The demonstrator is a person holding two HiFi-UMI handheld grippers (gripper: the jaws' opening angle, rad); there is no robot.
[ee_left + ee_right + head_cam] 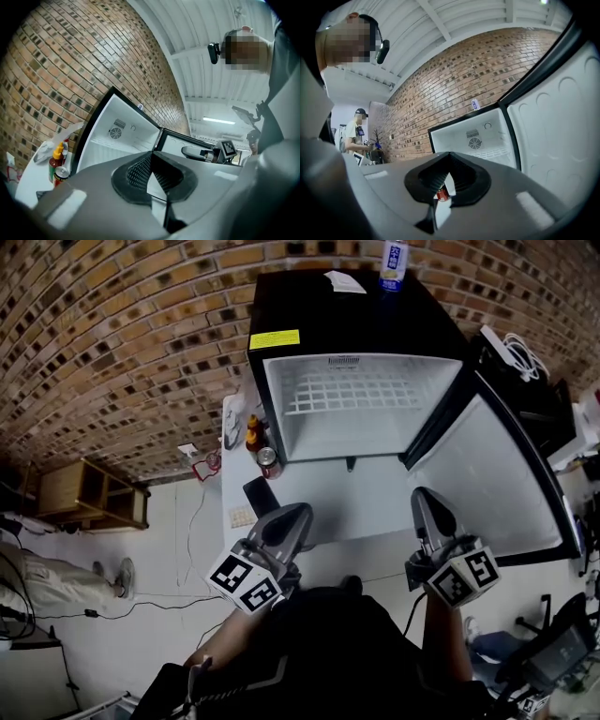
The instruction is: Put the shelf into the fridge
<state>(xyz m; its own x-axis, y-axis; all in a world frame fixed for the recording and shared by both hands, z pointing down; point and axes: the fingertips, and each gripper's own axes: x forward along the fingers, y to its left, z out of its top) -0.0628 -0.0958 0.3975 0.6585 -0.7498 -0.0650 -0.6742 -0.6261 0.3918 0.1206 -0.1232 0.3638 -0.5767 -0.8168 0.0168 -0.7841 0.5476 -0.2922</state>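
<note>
My left gripper and right gripper are both fully closed, ribbed black pads pressed together on nothing. The white wire-grid shelf sits inside the open, boxy black fridge, between smooth white walls, far beyond both grippers

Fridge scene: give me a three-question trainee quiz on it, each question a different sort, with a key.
1. True or false: the fridge has its door closed.
2. What stands on top of the fridge? A) a bottle B) a frying pan C) a kettle
3. Fill in: the left gripper and the right gripper both have their jaws ____, with nothing held.
Key: 1 false, the door stands open; 2 A; 3 shut.
</note>
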